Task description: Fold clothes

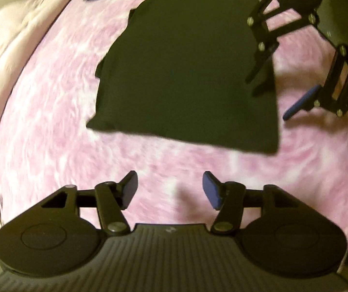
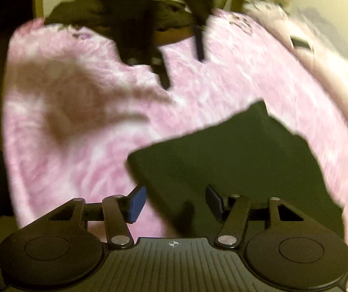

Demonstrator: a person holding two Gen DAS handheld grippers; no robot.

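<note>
Dark garment (image 1: 186, 73): near-black with an olive cast, lying flat on a pink-and-white mottled fleecy blanket (image 1: 52, 121). Partly folded; near edge straight and clean, left edge stepped and jagged, right edge a straight line. No print or seam readable; both views are motion-blurred.

Left tool (image 1: 170, 191): jaws spread, nothing between the blue pads, only bare blanket under them. Garment lies ahead of this tool and apart from it, a band of pink between its near edge and the fingertips.

Right tool (image 2: 176, 203): jaws spread, not pinching. In the right wrist view the garment (image 2: 234, 160) sits directly below and ahead, a corner of it running in between the fingers; left pad is over blanket (image 2: 76, 121), right pad over dark cloth. Contact with the cloth cannot be told.

From the left wrist view the right tool (image 1: 273, 99) hangs over the garment's right edge.

Far edge of blanket: a heap of dark clothing (image 2: 115, 12), blurred
</note>
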